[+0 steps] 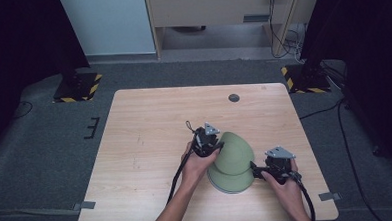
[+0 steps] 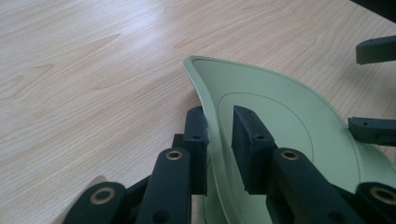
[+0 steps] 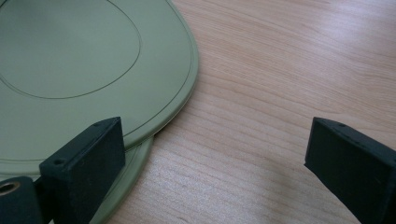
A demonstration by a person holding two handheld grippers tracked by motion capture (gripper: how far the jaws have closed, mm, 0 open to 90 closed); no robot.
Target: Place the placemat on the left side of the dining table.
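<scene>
Left gripper view: our left gripper (image 2: 219, 140) pinches the top plate (image 2: 289, 116) at its thin, stiff, slippery rim; right gripper (image 3: 210, 163) spread.

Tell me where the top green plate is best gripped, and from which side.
On its raised rim, from the person's left, I'd judge. The top green plate tilts up off the lower plate, so that edge stands clear of the table, and the thin rim fits between jaws. The left gripper already straddles it there.
</scene>
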